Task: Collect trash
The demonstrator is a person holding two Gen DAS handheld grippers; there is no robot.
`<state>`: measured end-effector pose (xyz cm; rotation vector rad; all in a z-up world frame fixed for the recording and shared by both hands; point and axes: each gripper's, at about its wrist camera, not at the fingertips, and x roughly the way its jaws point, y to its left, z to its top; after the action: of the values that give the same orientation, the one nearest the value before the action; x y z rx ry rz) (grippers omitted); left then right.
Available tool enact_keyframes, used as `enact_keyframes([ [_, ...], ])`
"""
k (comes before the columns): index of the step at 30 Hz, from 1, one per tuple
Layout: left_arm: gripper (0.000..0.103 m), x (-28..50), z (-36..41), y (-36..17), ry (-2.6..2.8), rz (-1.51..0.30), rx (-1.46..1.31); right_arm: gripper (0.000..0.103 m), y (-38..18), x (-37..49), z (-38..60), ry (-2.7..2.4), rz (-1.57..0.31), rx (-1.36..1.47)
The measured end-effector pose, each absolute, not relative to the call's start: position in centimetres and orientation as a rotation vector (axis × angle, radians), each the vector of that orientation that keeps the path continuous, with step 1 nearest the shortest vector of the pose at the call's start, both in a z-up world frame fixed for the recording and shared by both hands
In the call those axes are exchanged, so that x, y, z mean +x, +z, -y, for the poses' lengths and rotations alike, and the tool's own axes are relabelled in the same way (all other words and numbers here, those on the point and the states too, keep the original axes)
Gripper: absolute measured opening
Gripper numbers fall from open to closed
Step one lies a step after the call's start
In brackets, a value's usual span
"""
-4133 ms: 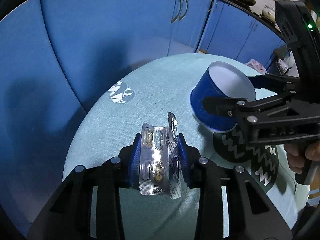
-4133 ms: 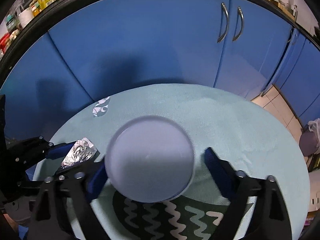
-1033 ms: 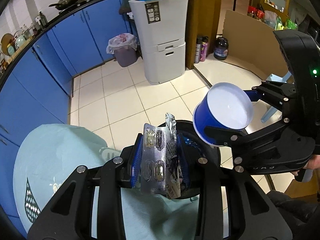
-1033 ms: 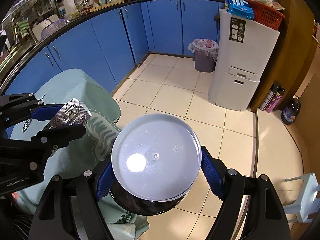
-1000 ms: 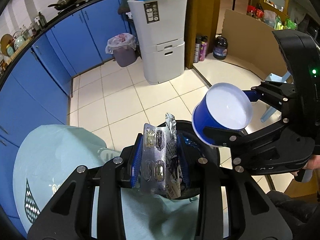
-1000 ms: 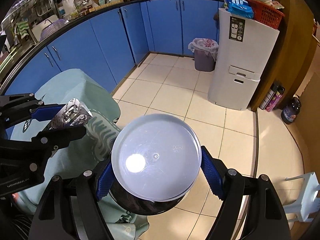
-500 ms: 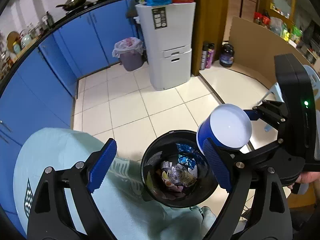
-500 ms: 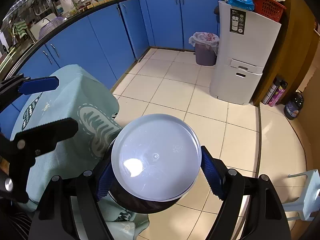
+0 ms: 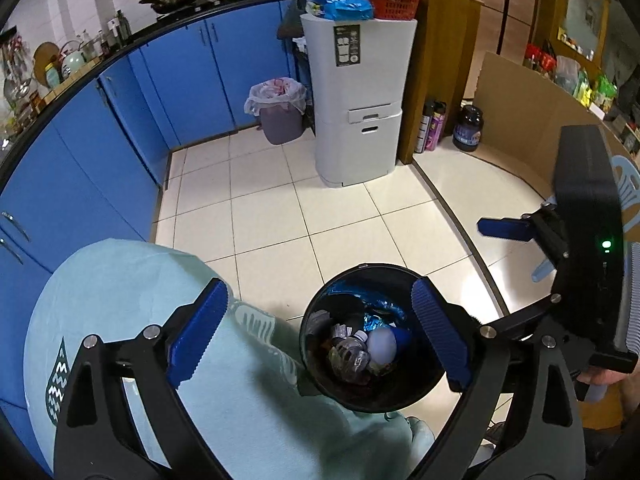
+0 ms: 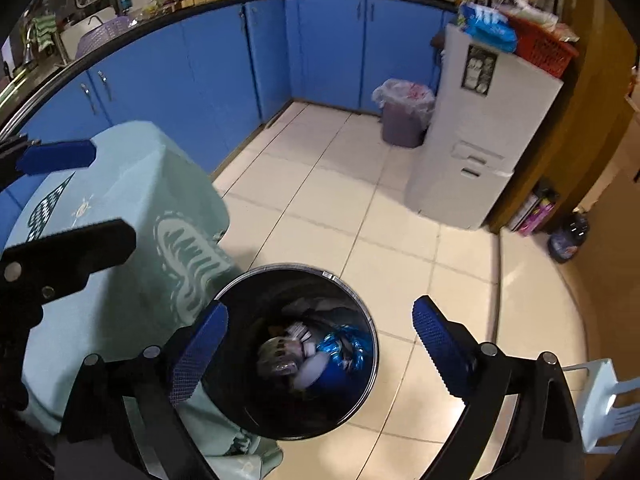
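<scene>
Tiled floor (image 9: 280,208); both grippers (fingers spread) above bin (image 10: 360,400).

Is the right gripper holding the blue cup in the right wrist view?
No, the right gripper is open and empty above the black bin; the blue cup lies inside.

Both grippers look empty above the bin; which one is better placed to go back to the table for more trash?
Probably the left gripper: its open fingers partly overhang the table, while the right gripper hangs over the black bin.
</scene>
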<state>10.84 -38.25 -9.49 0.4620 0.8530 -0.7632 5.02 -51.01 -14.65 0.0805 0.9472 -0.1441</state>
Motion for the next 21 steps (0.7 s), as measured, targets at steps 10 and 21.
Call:
enact_keyframes([
  [10,0.096,11.8,33.3,-7.7,-0.699,-0.841,0.394,0.096,-11.8,6.0,46.7,-0.134,-0.909,0.091],
  [21,0.099,10.7,29.0,-5.9,-0.692,-0.833,0.320,0.096,-9.8,5.5,45.0,-0.151,-0.935,0.137],
])
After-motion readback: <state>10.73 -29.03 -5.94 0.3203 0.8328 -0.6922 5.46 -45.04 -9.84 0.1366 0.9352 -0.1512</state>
